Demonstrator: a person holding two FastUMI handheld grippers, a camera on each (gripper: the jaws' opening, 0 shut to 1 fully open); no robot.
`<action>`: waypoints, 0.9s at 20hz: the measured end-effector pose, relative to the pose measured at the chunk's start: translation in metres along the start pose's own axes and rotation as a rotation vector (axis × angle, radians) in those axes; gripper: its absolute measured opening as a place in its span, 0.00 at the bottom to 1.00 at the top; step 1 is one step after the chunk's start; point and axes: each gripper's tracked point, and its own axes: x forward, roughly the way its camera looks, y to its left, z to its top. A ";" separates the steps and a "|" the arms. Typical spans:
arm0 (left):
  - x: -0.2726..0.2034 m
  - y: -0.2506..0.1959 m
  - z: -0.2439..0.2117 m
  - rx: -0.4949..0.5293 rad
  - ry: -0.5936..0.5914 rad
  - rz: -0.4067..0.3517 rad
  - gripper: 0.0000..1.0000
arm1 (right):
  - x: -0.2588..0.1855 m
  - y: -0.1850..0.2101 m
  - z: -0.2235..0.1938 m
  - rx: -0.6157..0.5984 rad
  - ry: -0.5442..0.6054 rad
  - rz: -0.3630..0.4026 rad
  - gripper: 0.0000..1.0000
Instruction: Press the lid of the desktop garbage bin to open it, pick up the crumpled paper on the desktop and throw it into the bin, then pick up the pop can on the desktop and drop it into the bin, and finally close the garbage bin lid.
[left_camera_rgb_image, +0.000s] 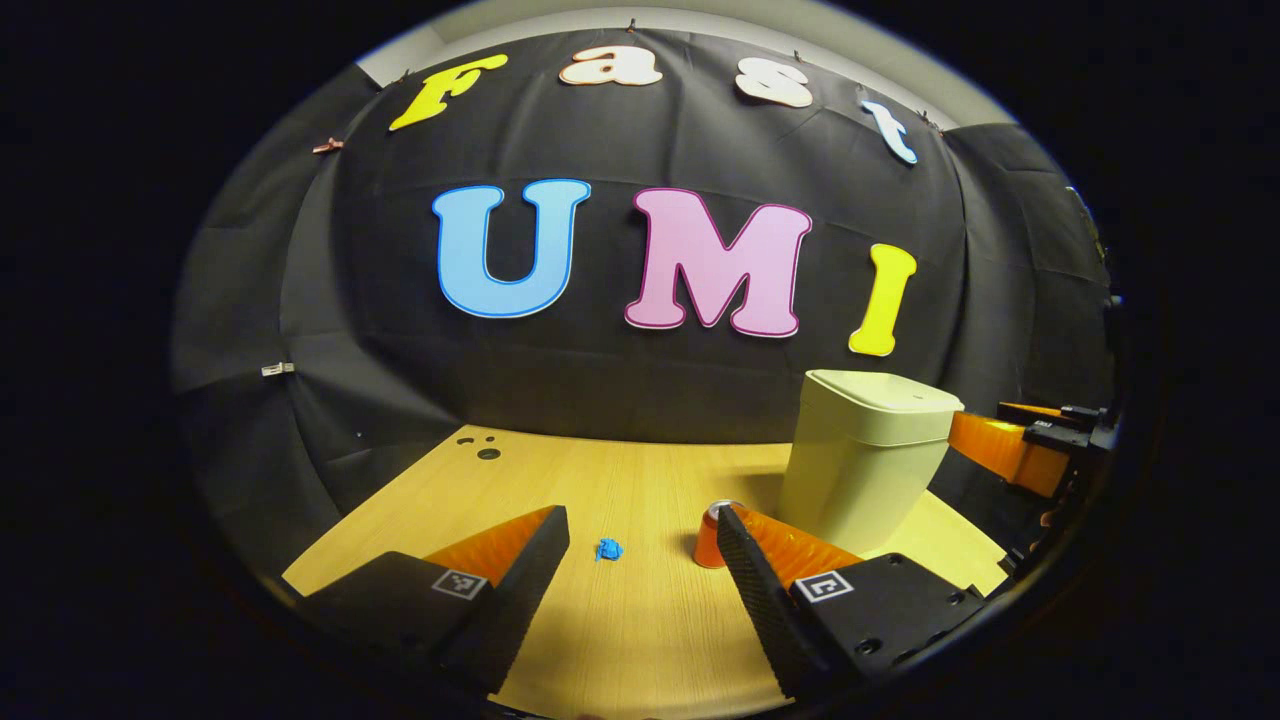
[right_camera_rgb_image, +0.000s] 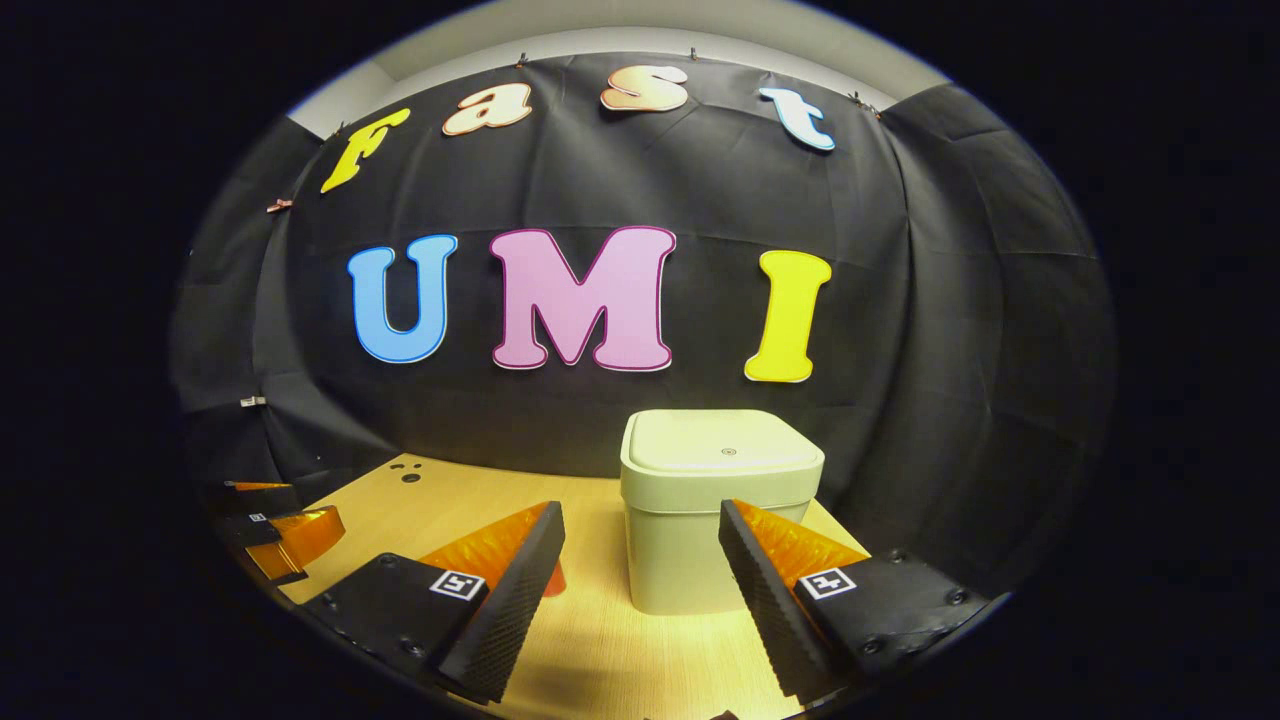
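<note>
The bench (left_camera_rgb_image: 640, 640) was the biggest thing, and all the things stood on it. The bin (right_camera_rgb_image: 715, 520) stood right ahead of the right tool (right_camera_rgb_image: 640, 570), close to its tips, and its lid (right_camera_rgb_image: 722, 445) was shut flat. Seen from the left tool (left_camera_rgb_image: 640, 570), the bin stood ahead and off to the right side.

It looked like the first step was in hand: the lid was not yet pressed. I think the right tool needed to rise over the lid and push down on it till it popped up.

The can (left_camera_rgb_image: 712, 540) stood upright just by the left tool's right finger (left_camera_rgb_image: 760, 590), partly hidden behind it. The small paper (left_camera_rgb_image: 608, 549) lay ahead between that tool's fingers, a bit left of the middle.

Both tools were wide open and held nothing.
</note>
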 end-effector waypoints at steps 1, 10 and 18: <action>0.003 -0.001 -0.001 0.002 0.001 -0.001 0.96 | 0.002 0.000 0.000 0.000 0.001 0.000 0.98; 0.022 -0.003 -0.002 0.016 0.012 -0.009 0.96 | 0.015 0.001 0.001 -0.009 0.006 0.003 0.98; 0.031 -0.007 -0.006 0.020 0.022 -0.021 0.96 | 0.019 0.010 0.003 -0.032 -0.001 0.036 0.84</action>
